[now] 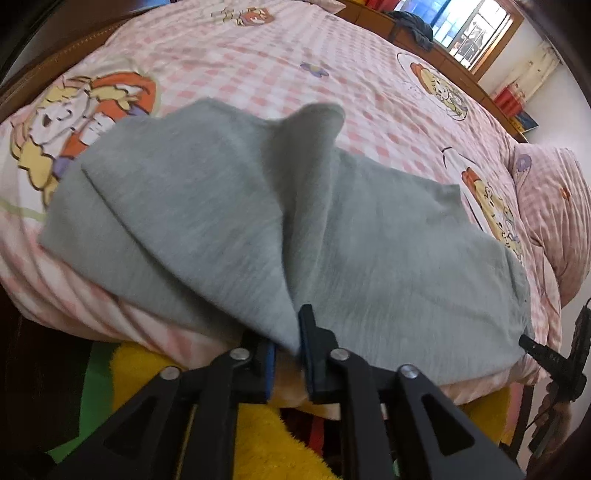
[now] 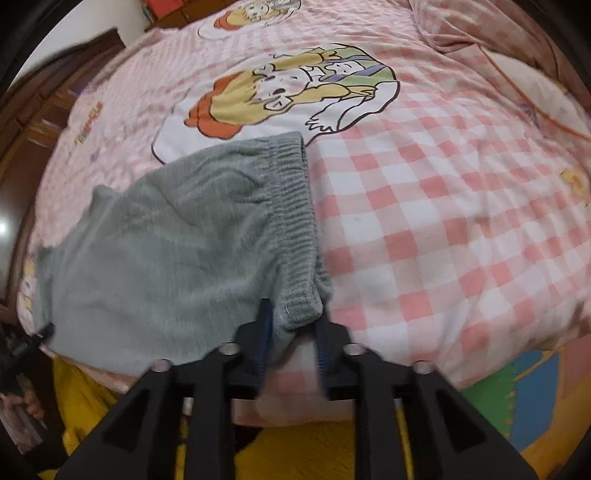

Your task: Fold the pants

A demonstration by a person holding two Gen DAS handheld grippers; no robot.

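Observation:
Grey knit pants [image 1: 229, 221] lie on the pink checked bed cover [image 1: 258, 62] near its front edge, one layer folded over another. A ridge of cloth rises from my left gripper [image 1: 290, 332], which is shut on the pants' near edge. In the right wrist view the pants [image 2: 155, 258] show their ribbed elastic waistband [image 2: 295, 206] running toward me. My right gripper [image 2: 293, 314] is shut on the waistband's near corner. The pants' far side sags flat on the cover.
Cartoon prints [image 2: 288, 96] decorate the bed cover, and a pink pillow [image 1: 554, 206] lies at the right. A wooden headboard with dark clothes [image 1: 413, 26] and a window stand behind the bed. Yellow plush and colourful mats [image 2: 524, 398] cover the floor below the bed's edge.

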